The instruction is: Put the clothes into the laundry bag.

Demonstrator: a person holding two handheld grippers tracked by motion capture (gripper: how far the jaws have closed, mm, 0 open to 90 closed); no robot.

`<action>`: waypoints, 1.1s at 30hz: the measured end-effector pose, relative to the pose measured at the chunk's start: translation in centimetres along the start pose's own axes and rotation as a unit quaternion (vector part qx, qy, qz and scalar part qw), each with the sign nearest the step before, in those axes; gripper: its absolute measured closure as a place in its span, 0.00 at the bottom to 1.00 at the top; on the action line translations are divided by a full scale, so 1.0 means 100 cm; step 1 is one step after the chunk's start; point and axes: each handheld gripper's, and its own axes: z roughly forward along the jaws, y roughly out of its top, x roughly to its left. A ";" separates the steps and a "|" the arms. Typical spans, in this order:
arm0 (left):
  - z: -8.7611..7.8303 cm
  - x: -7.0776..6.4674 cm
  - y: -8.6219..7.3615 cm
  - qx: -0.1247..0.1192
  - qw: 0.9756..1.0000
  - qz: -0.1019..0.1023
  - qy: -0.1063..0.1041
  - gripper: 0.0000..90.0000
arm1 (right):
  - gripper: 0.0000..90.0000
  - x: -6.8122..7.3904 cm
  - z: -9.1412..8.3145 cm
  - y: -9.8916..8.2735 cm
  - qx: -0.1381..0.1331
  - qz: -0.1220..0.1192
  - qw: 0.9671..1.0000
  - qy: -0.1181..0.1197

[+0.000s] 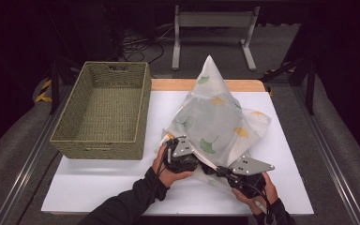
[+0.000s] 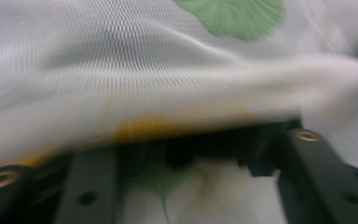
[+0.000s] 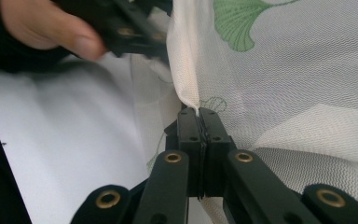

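A sheer white cloth printed with green and yellow ginkgo leaves is bunched on the white table, and one corner stands up in a peak. My right gripper is at its near edge, jaws shut on a hem of the cloth in the right gripper view, where my right gripper pinches it at the tips. My left gripper is at the cloth's near left edge. In the left gripper view the cloth drapes over the left gripper, whose jaws stand apart.
A woven green basket sits on the table's left side, beside the cloth. A strip of wooden table edge runs behind the white board. A metal stand and cables lie on the floor beyond.
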 end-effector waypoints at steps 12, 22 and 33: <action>-0.065 0.013 -0.021 0.029 0.998 -0.018 0.059 0.42 | 0.99 -0.002 -0.020 0.007 -0.038 0.013 0.999 -0.001; -0.008 0.035 -0.024 0.096 0.987 -0.093 0.092 0.46 | 0.99 0.003 -0.018 0.008 -0.038 0.003 0.999 0.010; 0.023 0.048 -0.012 0.096 0.991 -0.069 0.063 0.97 | 0.99 0.002 0.001 0.005 -0.019 -0.004 1.000 0.007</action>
